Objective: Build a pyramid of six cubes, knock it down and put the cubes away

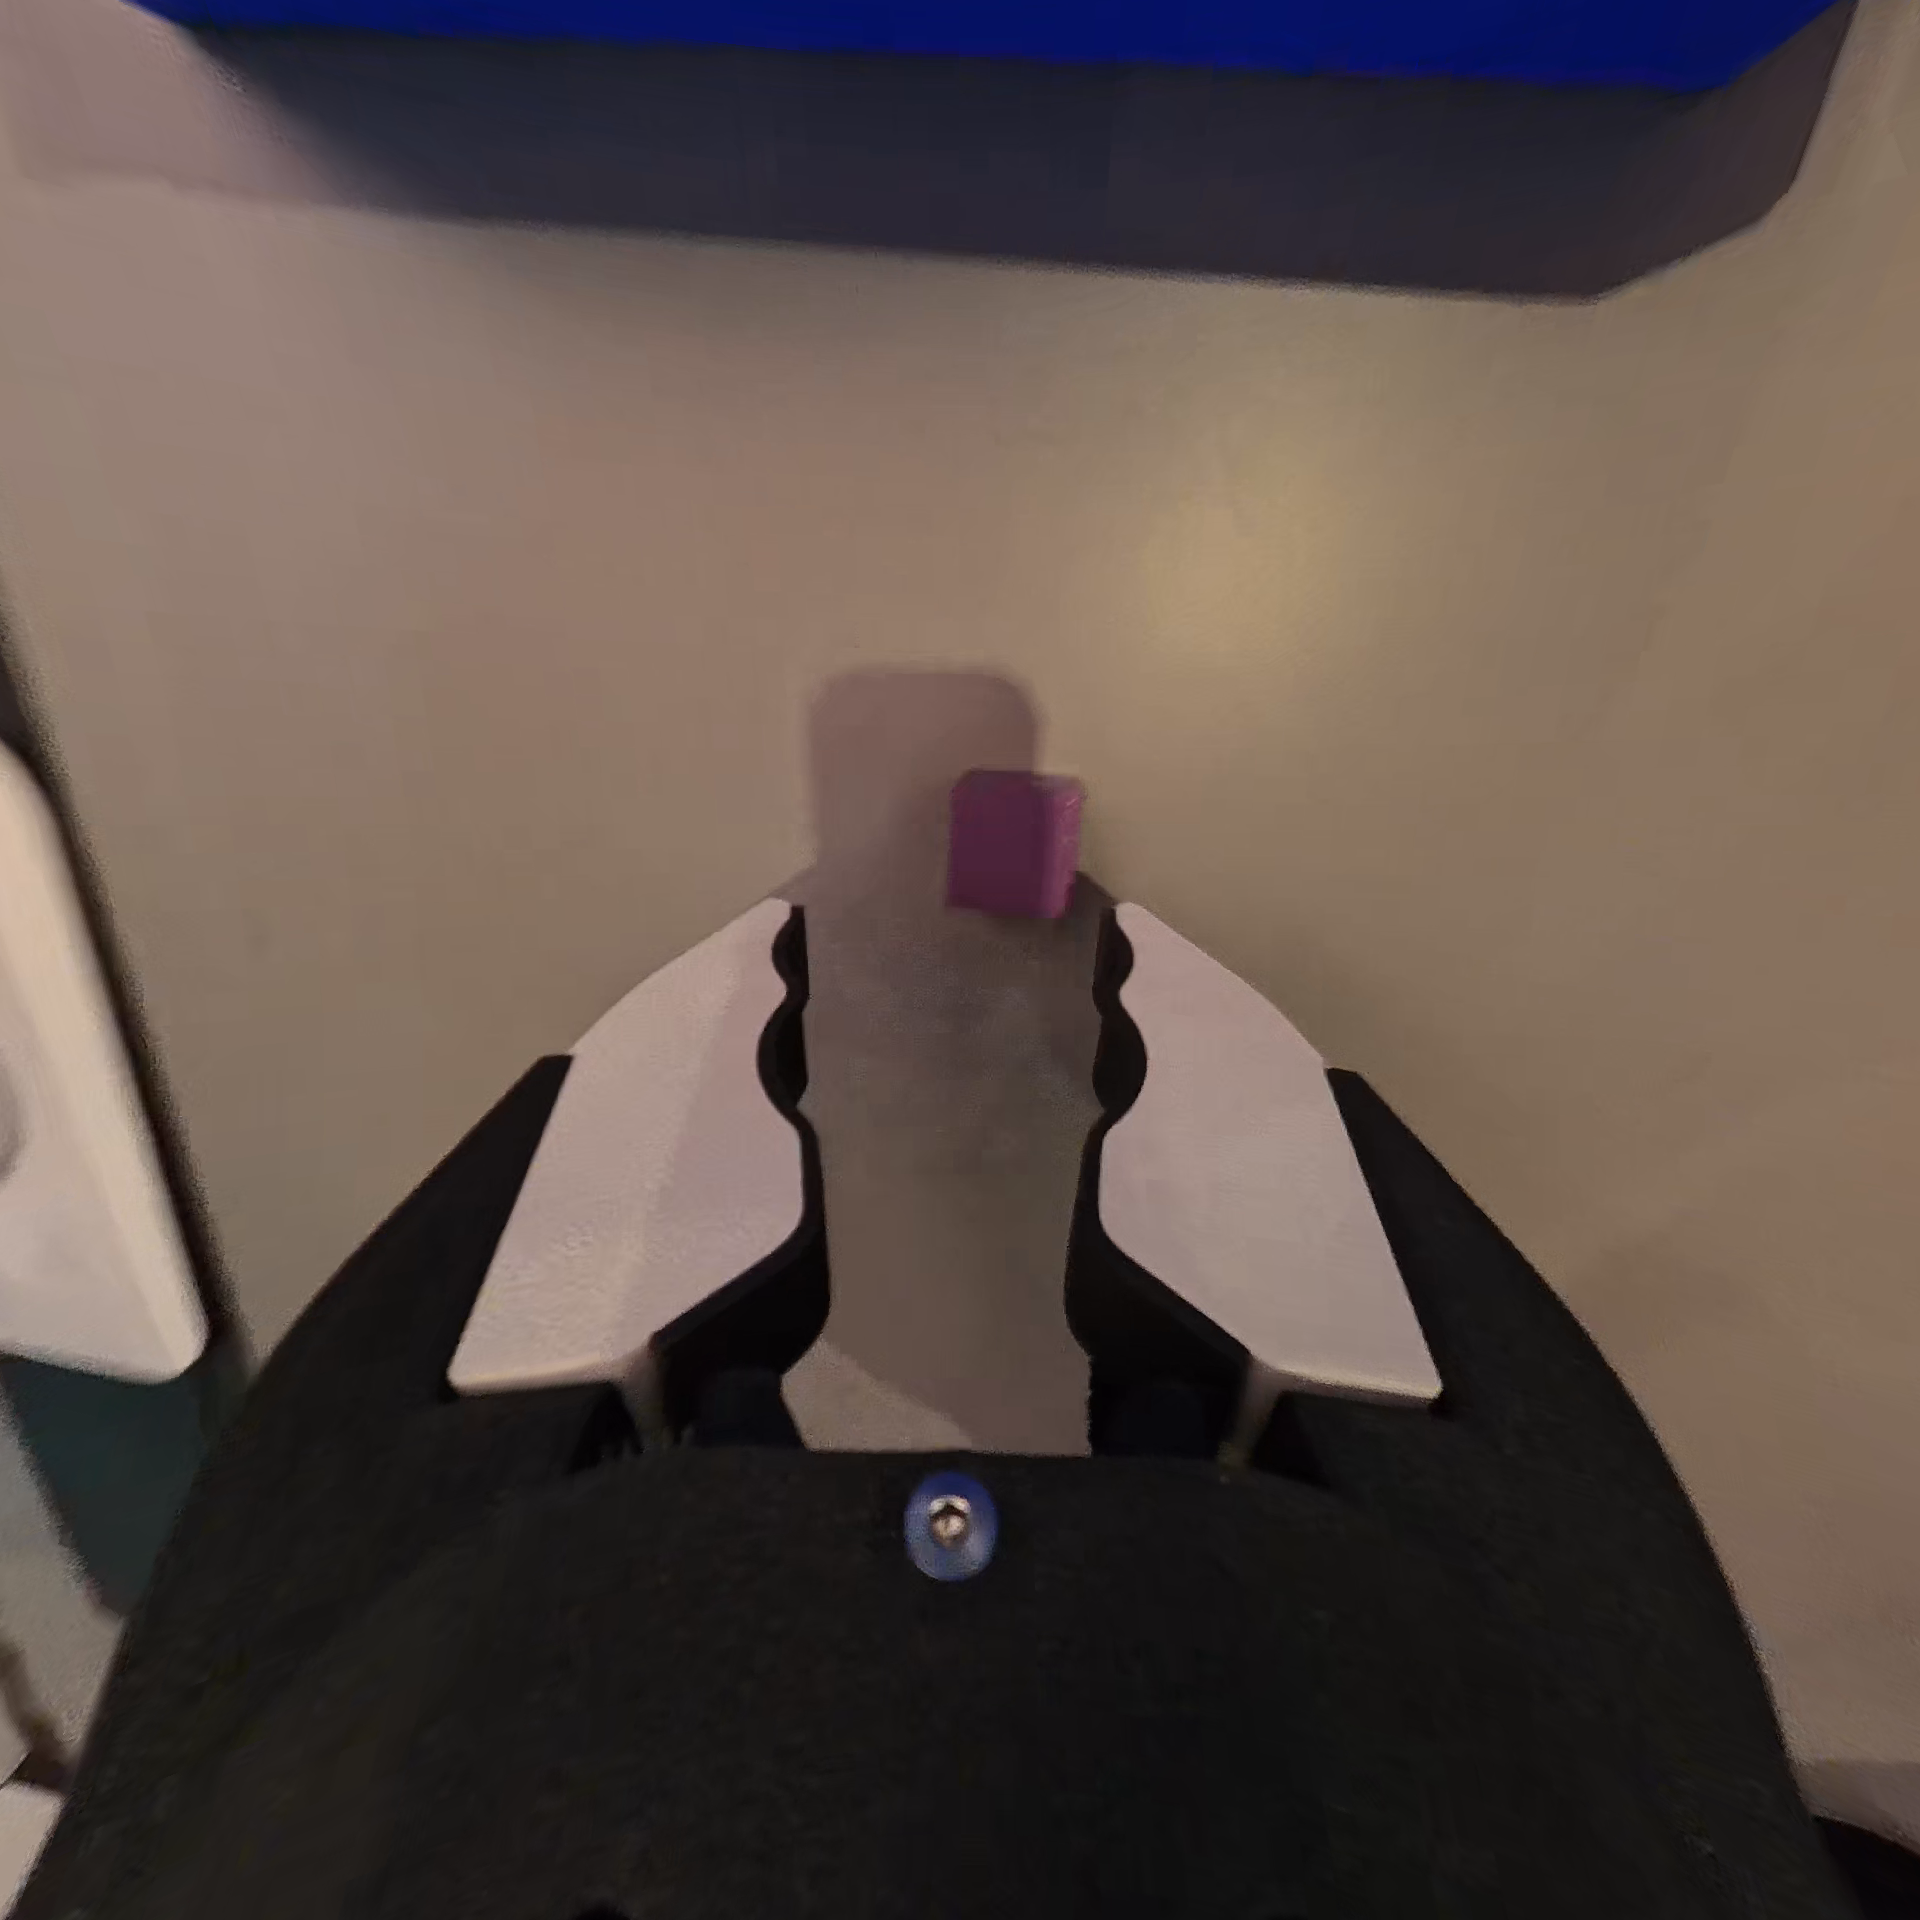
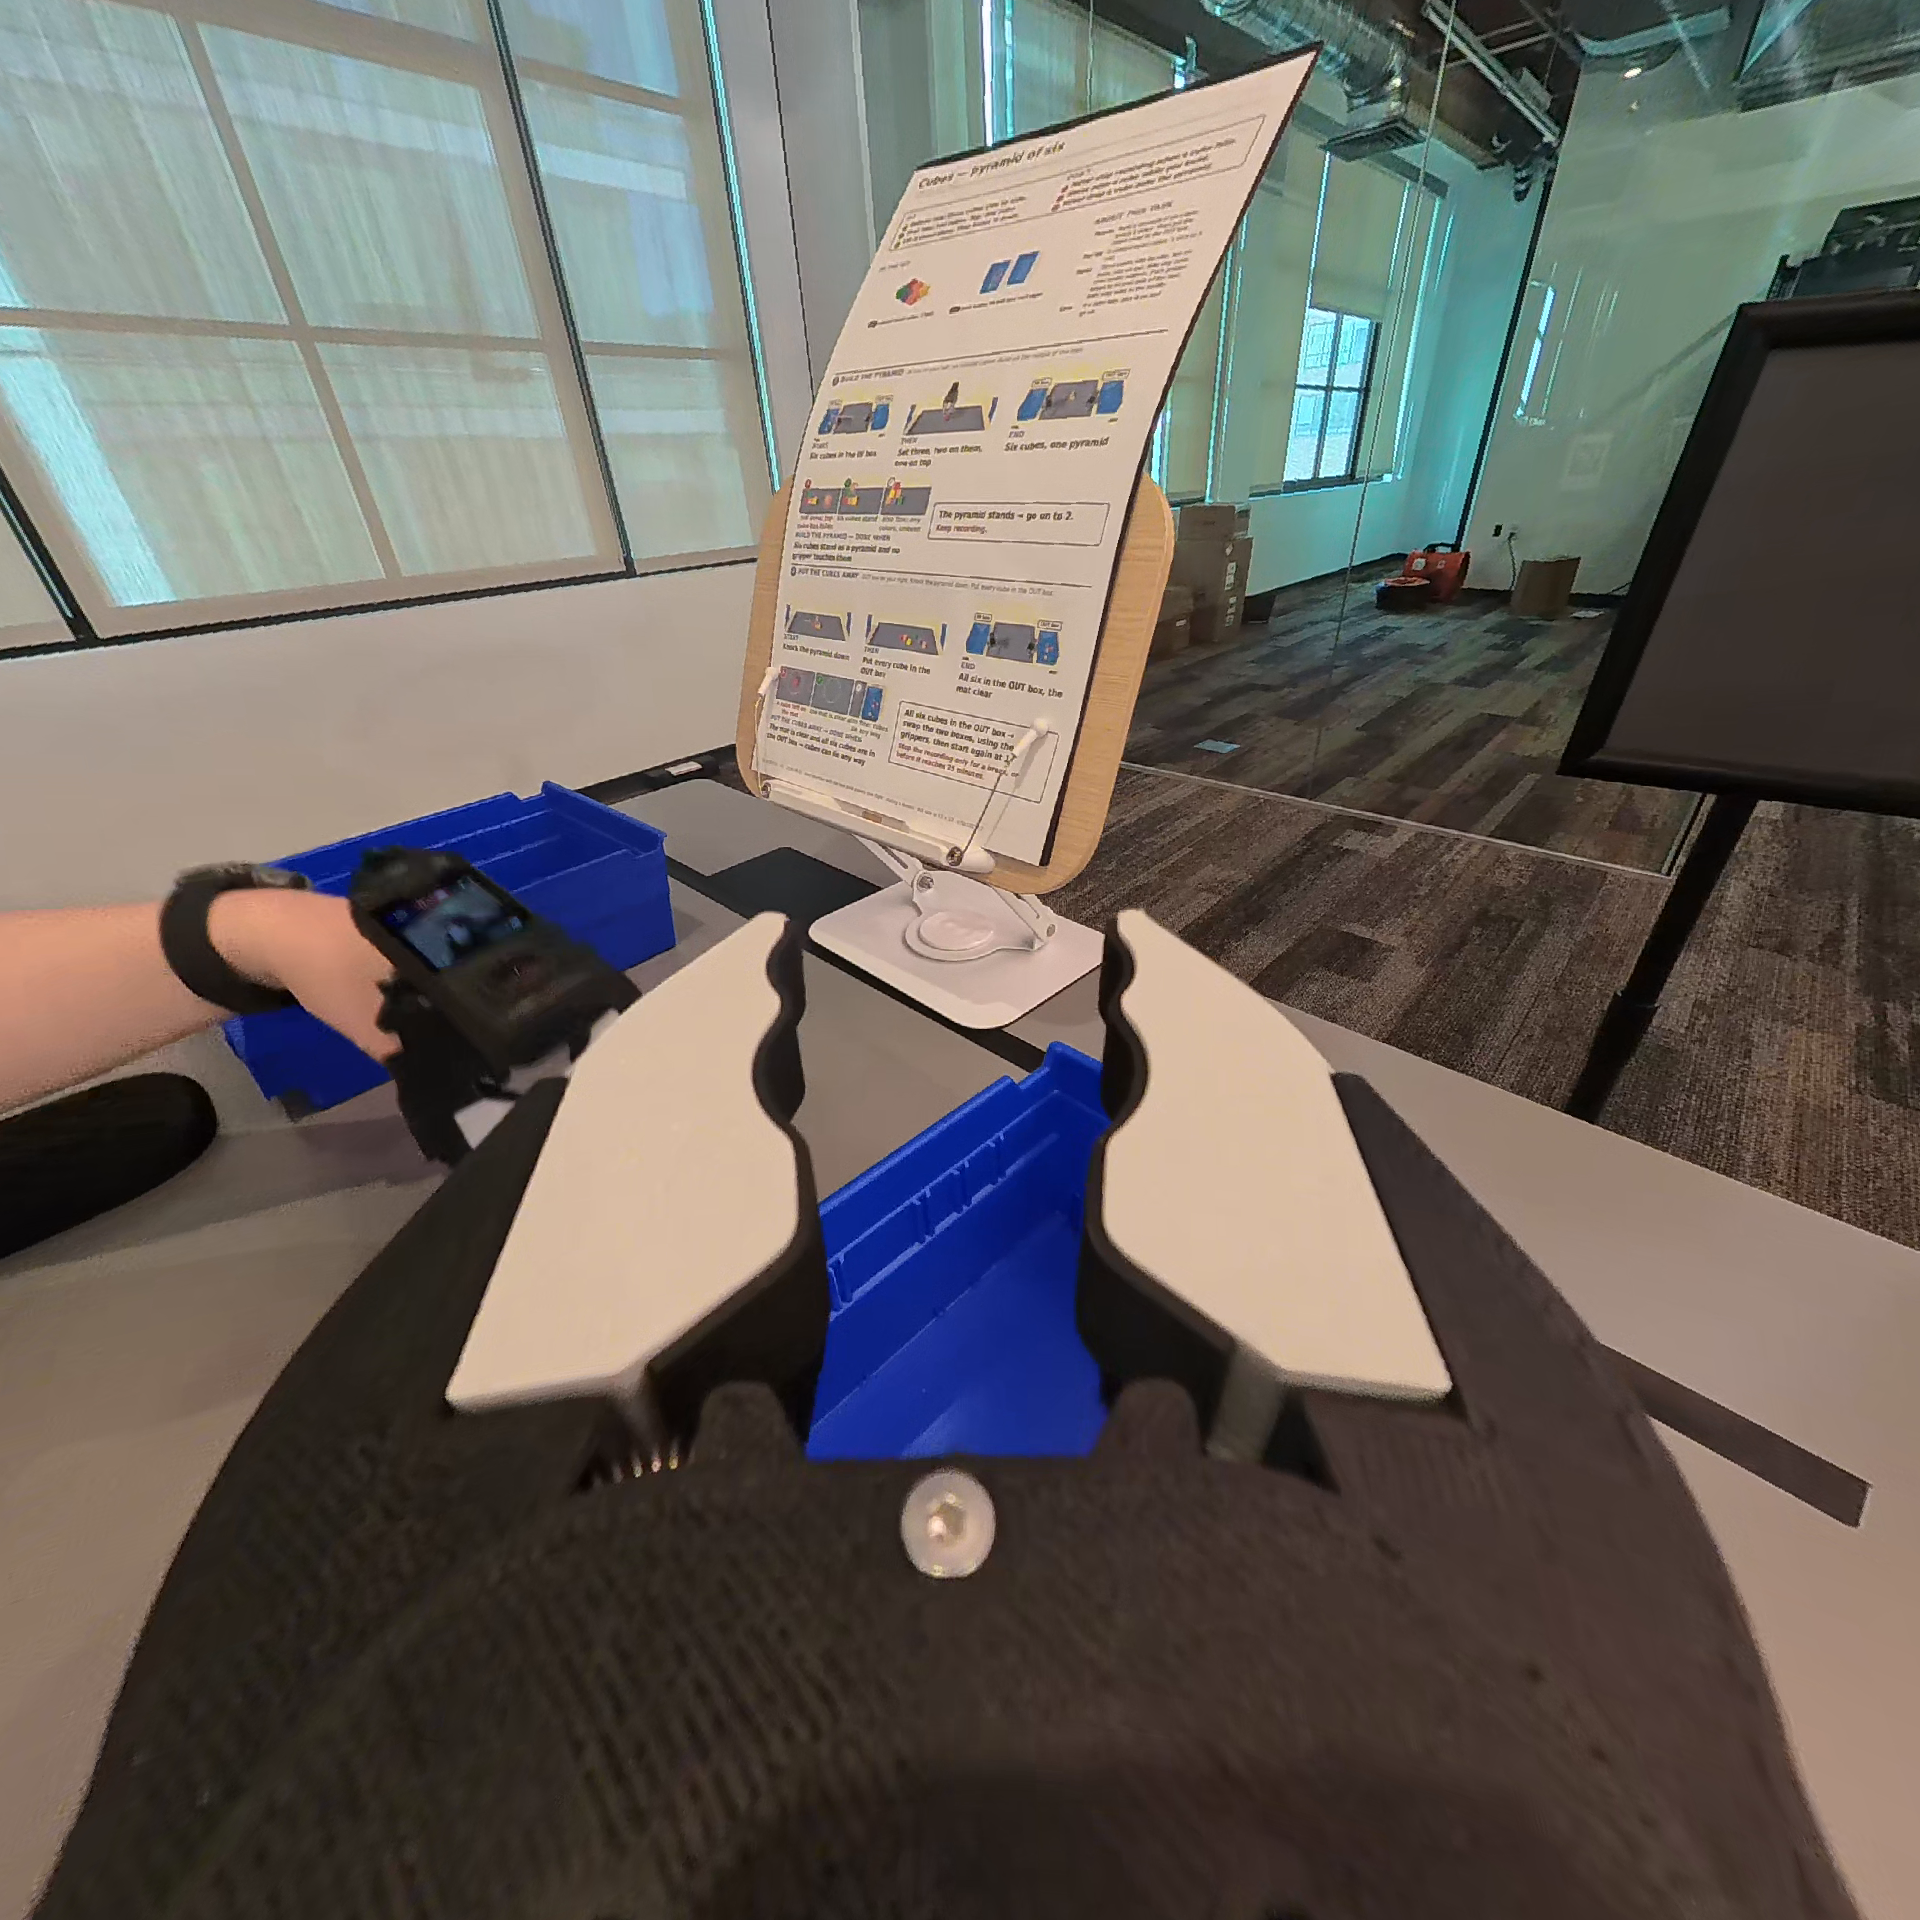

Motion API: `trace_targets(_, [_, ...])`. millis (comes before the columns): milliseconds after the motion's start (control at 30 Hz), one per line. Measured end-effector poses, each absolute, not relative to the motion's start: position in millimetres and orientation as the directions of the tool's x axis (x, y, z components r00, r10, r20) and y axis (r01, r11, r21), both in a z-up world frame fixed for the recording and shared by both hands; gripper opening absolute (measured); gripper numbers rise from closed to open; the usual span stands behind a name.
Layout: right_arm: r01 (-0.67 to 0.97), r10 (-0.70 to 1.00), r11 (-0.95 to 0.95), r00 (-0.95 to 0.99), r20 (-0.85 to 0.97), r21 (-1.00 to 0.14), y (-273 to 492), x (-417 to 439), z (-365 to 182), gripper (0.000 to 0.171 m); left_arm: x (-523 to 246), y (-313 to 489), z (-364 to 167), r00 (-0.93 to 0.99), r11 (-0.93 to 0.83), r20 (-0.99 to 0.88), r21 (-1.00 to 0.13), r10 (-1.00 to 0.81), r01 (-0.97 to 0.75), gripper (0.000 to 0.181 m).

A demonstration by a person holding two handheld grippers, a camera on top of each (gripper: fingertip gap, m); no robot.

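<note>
The left claw (image 1: 951, 914) hangs spread and empty over the table (image 1: 1351, 675), lined up on a purple cube (image 1: 1013, 844) just beyond its tips — likely for pickup. The right claw (image 2: 951, 925), likewise spread and empty, waits above a blue bin (image 2: 966, 1278).

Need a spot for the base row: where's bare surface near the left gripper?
Bare pale surface lies left, right and beyond the purple cube, up to the blue bin. Open left gripper crowds the cube's near side.

Purple cube (image 1: 1013, 844) lies alone on pale surface.
</note>
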State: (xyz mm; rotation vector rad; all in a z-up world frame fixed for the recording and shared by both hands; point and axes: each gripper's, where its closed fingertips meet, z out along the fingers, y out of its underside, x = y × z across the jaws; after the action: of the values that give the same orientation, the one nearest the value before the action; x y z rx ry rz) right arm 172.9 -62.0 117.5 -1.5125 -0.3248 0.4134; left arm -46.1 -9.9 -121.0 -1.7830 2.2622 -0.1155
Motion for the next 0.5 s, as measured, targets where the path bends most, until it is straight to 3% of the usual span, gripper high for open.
trace_targets(167, [-0.074, 0.462, 0.026, 0.885, -0.054, -0.997, -67, 175, 120, 0.056, -87, 15, -21, -0.062, 0.19, -0.307, -0.407, -0.95, -0.893, 0.051])
trace_targets(300, [-0.09, 0.459, 0.041, 0.886, -0.062, -0.995, -70, 179, 124, 0.055, -187, 56, 37, 0.131, 0.078, -0.41, -0.455, -0.903, -0.887, 0.047])
trace_targets(400, [-0.112, 0.477, 0.05, 0.876, -0.075, -0.992, -70, 177, 127, 0.055, -280, 86, 26, 0.294, -0.135, -0.366, -0.401, -0.883, -0.906, 0.042])
trace_targets(500, [-0.092, 0.493, 0.033, 0.868, -0.064, -0.995, -65, 169, 124, 0.055, -346, 90, -23, 0.333, -0.252, -0.245, -0.308, -0.91, -0.917, 0.04])
